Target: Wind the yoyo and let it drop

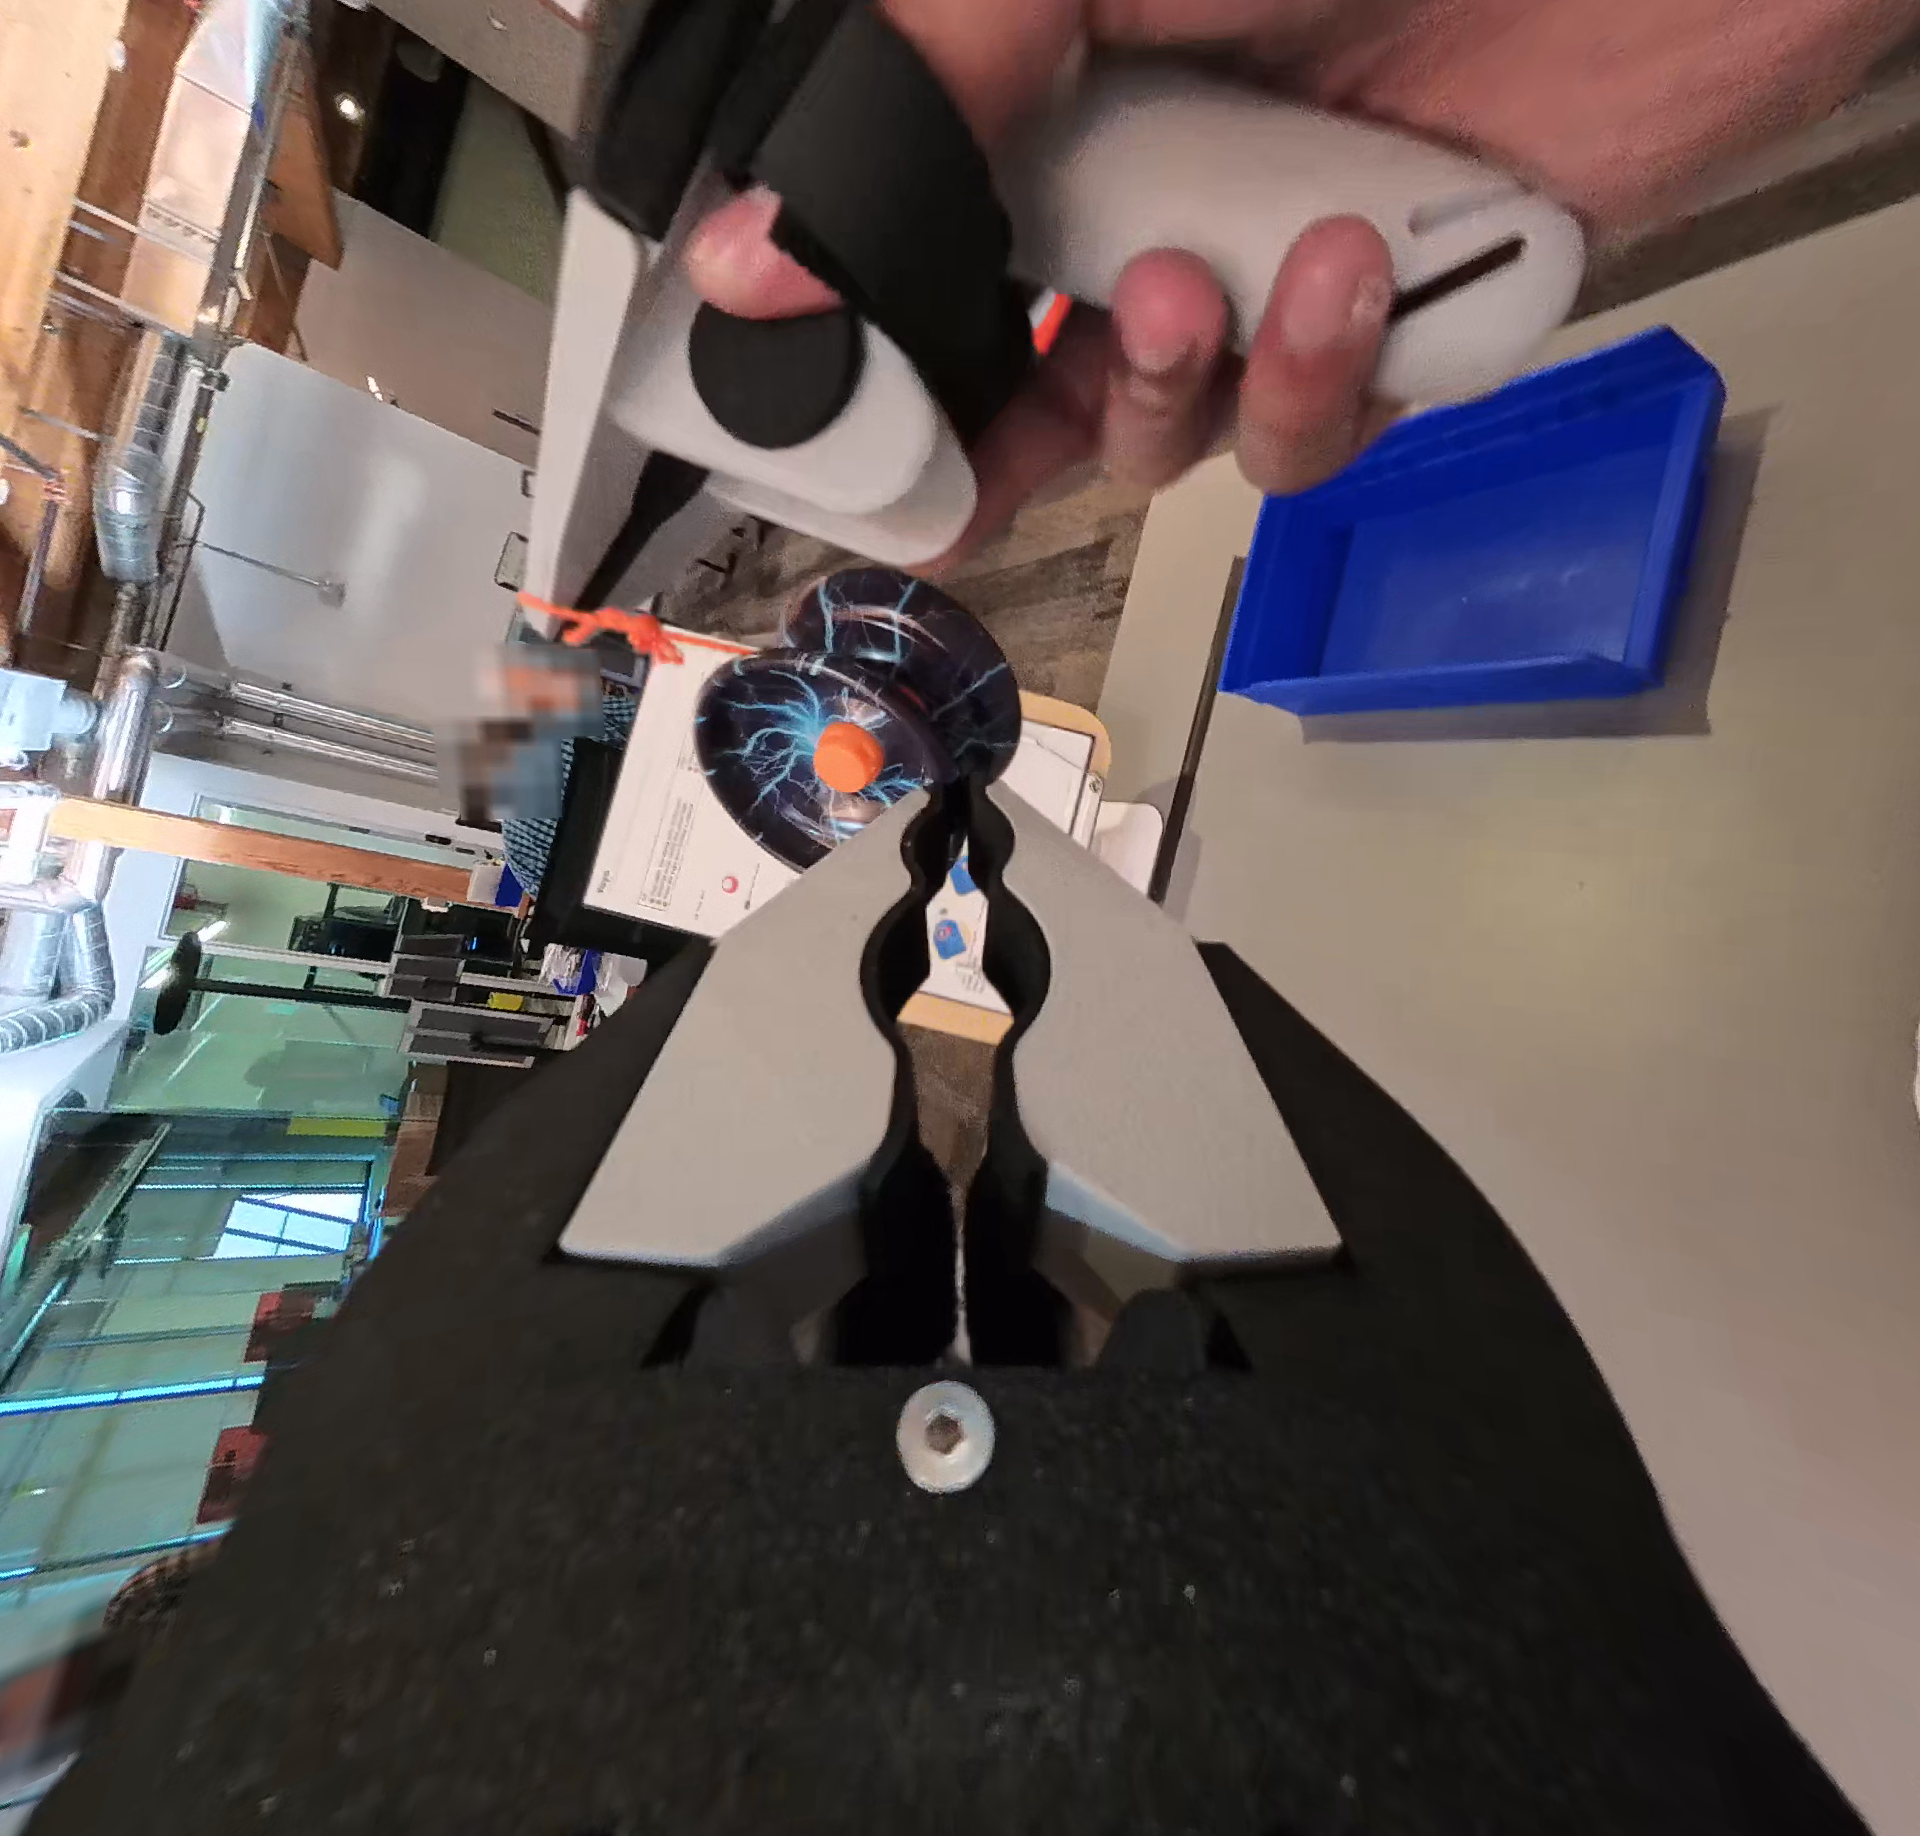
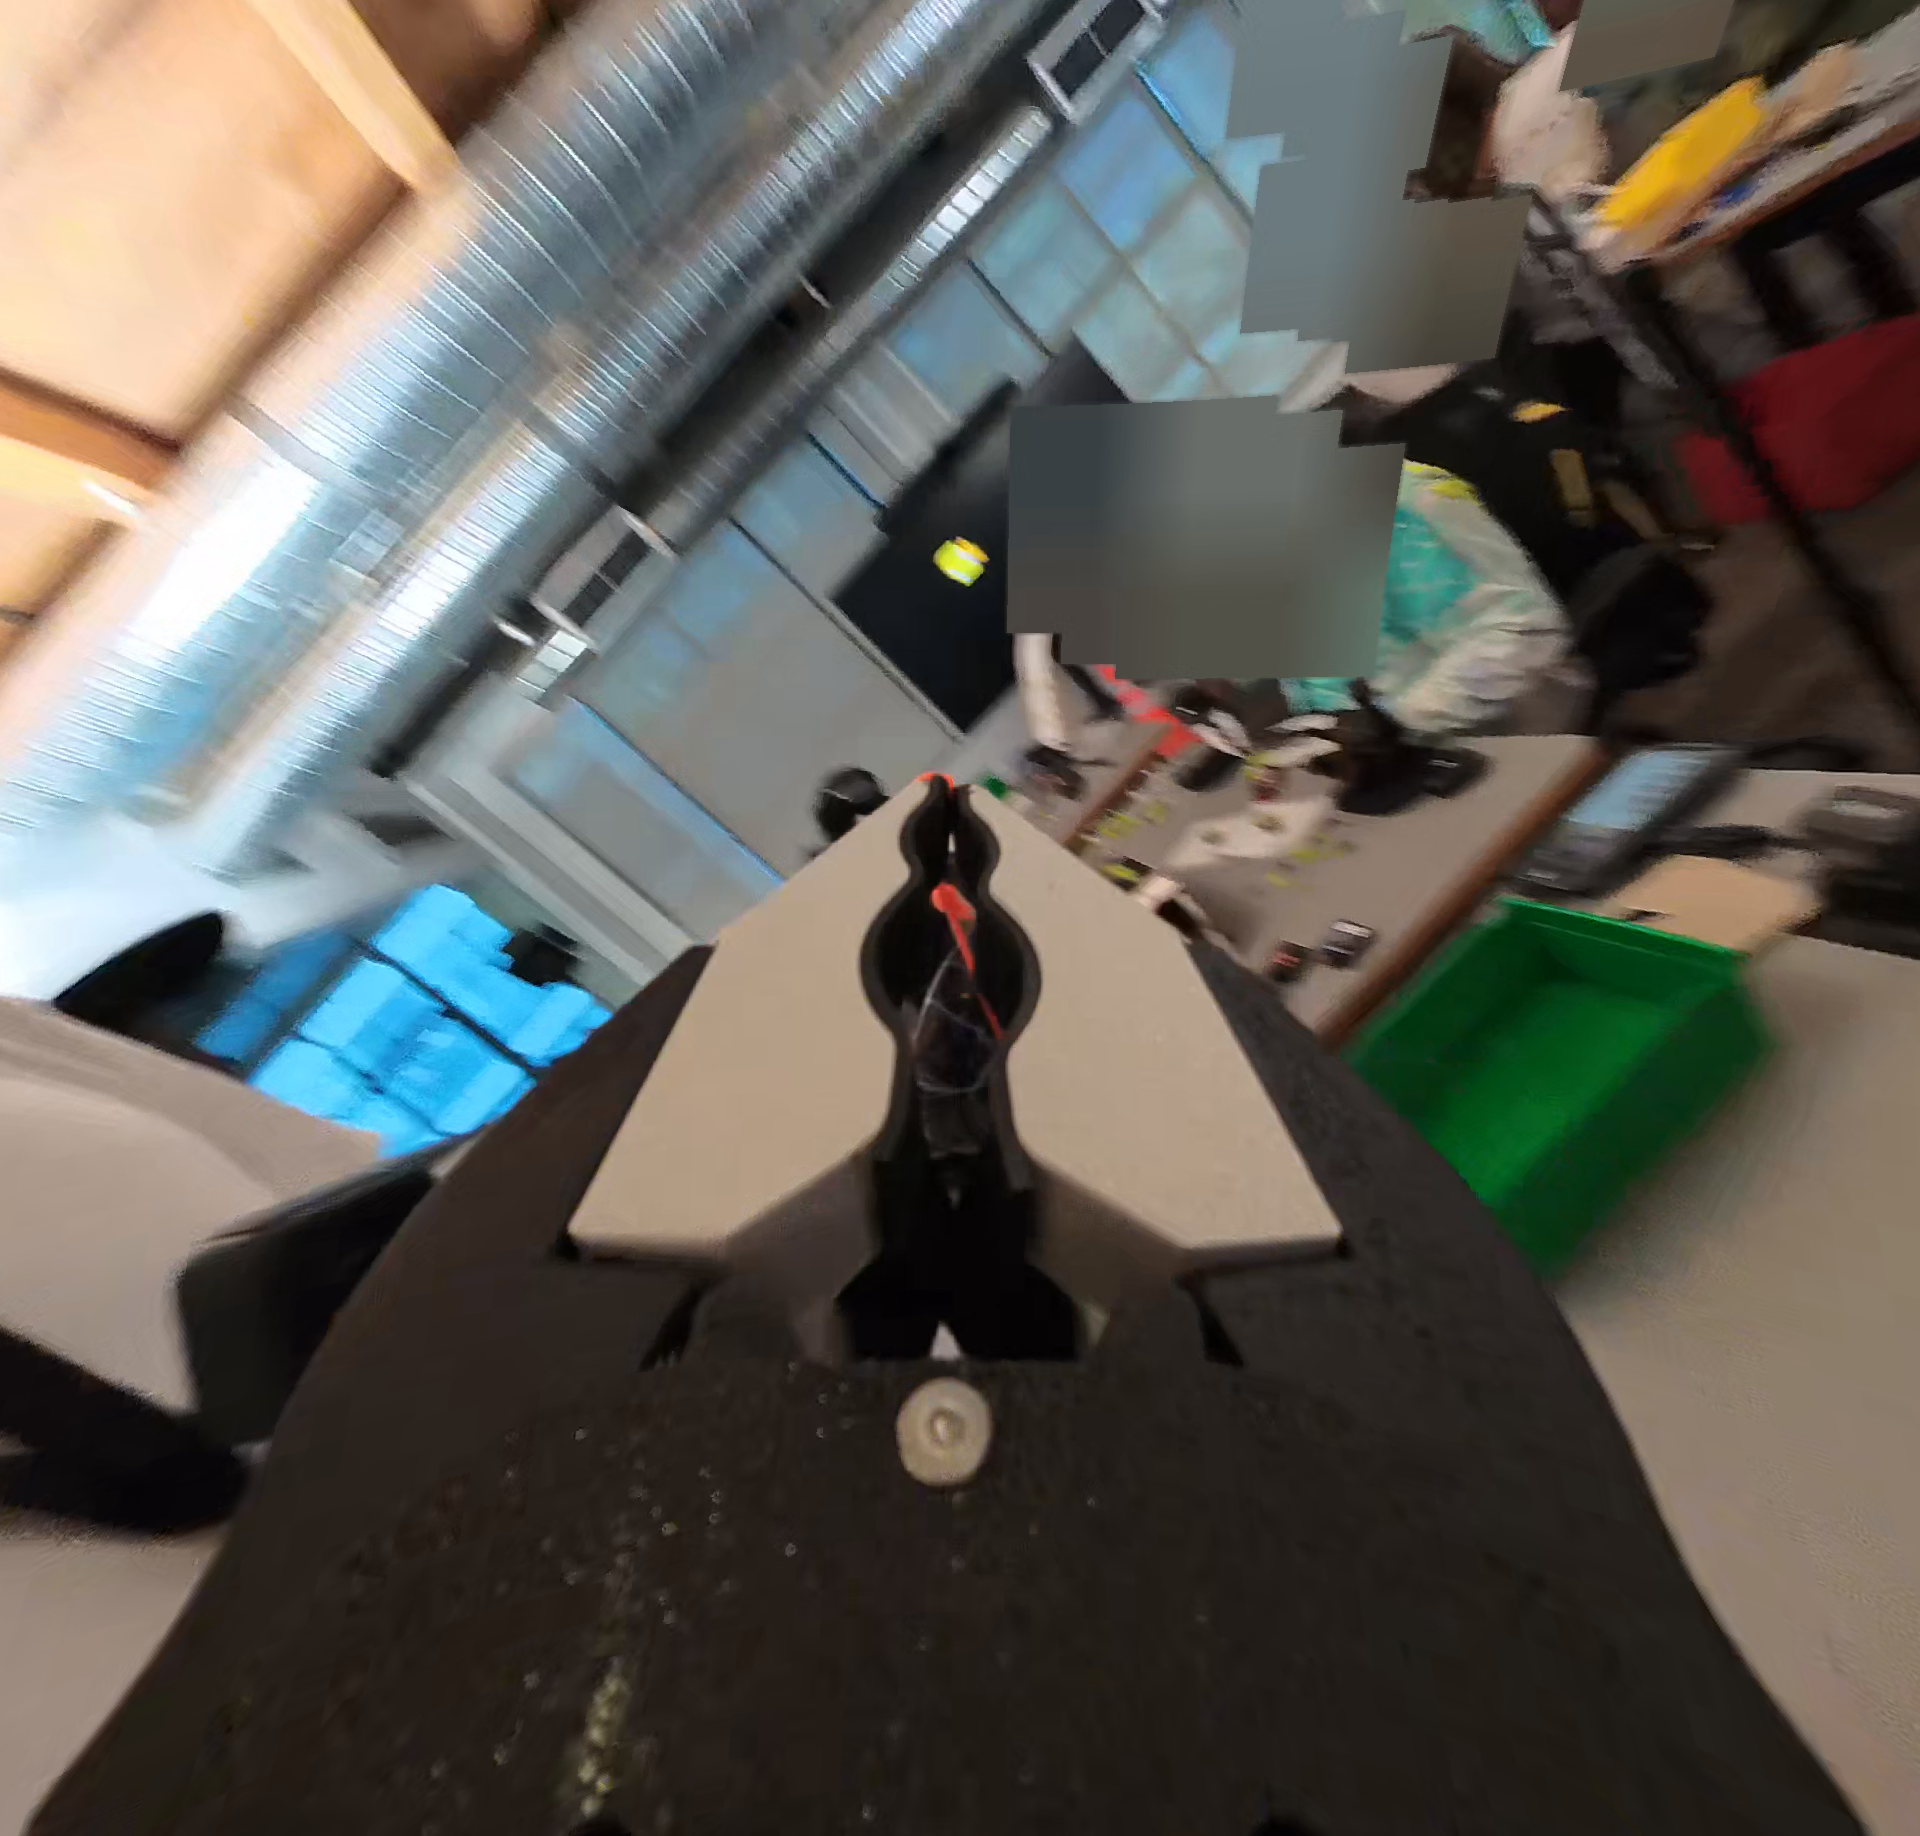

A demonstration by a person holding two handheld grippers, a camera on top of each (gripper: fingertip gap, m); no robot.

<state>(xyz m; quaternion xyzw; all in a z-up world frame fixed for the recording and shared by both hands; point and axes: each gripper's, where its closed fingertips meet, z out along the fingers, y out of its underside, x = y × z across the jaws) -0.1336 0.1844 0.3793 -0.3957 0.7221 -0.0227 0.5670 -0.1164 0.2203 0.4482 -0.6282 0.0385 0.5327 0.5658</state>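
A dark yoyo (image 1: 831,706) with blue lightning marks and an orange hub is held in the air, side-on, in the left wrist view. My left gripper (image 1: 951,799) is shut on its rim at the fingertips. An orange string (image 1: 623,633) runs left from the yoyo to a knot at the tip of my right gripper (image 1: 556,623), which a hand (image 1: 1247,72) holds above and to the left. In the right wrist view, which is blurred, my right gripper (image 2: 948,799) is shut on the orange string (image 2: 954,908), which shows between the fingers.
A blue bin (image 1: 1475,539) sits on the pale table (image 1: 1558,1059) to the right. A clipboard with paper (image 1: 1049,768) lies behind the yoyo. A green bin (image 2: 1558,1038) stands on the table at the right of the right wrist view. People and shelves are farther off. One gripper's finger ends stand about 8 cm off the other's.
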